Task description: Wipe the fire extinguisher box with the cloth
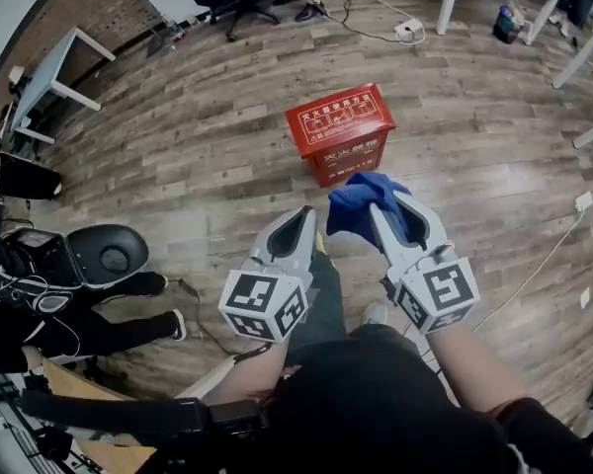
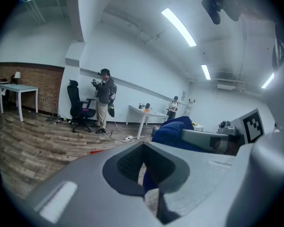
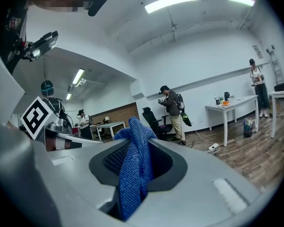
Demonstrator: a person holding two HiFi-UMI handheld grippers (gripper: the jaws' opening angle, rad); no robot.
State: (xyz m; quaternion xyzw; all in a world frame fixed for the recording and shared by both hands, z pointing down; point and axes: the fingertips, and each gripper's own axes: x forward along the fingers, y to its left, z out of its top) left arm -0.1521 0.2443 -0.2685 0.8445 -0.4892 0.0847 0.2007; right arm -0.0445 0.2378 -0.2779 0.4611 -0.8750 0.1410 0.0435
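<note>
Blue cloth (image 1: 351,210) pinched by right gripper (image 1: 382,207) fingers, held just short of the red fire extinguisher box (image 1: 339,126) standing ahead on the floor; left gripper (image 1: 302,215) fingers pressed together, empty

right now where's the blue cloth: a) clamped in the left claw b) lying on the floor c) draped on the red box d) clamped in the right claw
D: the blue cloth is pinched between the jaws of the right claw, and nothing lies on the red box.
</note>
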